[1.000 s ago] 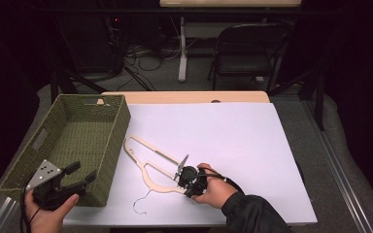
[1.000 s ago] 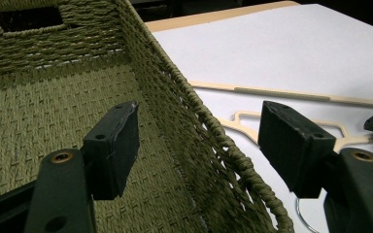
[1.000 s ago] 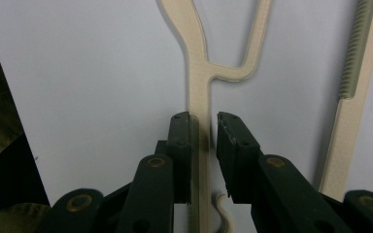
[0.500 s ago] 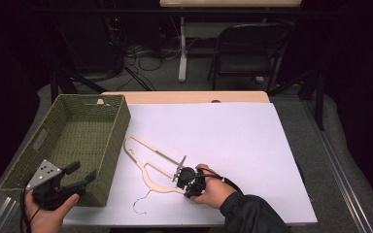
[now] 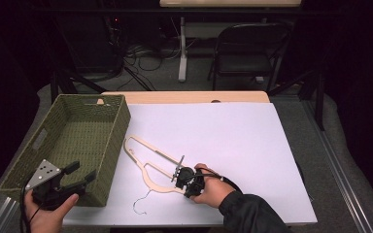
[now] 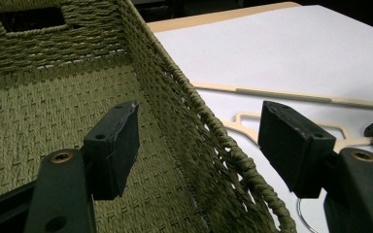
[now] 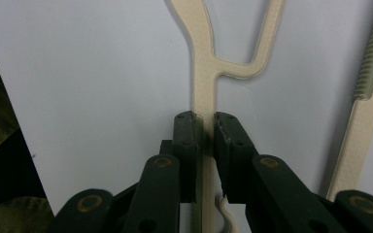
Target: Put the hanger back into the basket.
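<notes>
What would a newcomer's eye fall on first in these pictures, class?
First, the pale wooden hanger lying on the white table, with the right tongs clamped on its arm near the wire hook. Next, the green woven basket at the table's left edge, with the left tongs open at its near right corner.

hanger (image 5: 148, 162) | pale wood, wire hook | flat on white table, beside basket (image 5: 85, 141)
</notes>
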### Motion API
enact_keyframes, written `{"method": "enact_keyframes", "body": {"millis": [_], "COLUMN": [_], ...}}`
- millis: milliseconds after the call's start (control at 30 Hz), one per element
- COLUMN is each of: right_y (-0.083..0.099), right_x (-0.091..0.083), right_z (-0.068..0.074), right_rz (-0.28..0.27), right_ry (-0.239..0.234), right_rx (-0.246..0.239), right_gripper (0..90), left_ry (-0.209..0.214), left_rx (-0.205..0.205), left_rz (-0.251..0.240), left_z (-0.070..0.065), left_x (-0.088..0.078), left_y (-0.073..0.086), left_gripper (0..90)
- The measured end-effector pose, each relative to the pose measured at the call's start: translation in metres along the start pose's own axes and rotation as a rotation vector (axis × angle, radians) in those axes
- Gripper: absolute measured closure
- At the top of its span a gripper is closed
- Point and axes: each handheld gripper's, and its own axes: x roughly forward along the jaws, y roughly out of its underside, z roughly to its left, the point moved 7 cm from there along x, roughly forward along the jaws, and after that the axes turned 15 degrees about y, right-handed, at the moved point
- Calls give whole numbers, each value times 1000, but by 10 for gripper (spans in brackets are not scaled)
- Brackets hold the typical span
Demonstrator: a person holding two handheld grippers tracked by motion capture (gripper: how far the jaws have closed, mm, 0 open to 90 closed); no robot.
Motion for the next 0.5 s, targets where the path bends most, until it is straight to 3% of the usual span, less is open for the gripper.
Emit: {"method": "enact_keyframes", "body": {"millis": [500], "right_y": [4], "right_x": [-3], "right_z": [1], "right_rz": [-43], "right_ry": [6], "right_rx": [-5], "right_gripper": [804], "left_ry": [8], "left_rx": [17], "left_rz": [-5], "left_z": [-5], "left_x": [-1], "left_y": [-3], "left_gripper": [316]}}
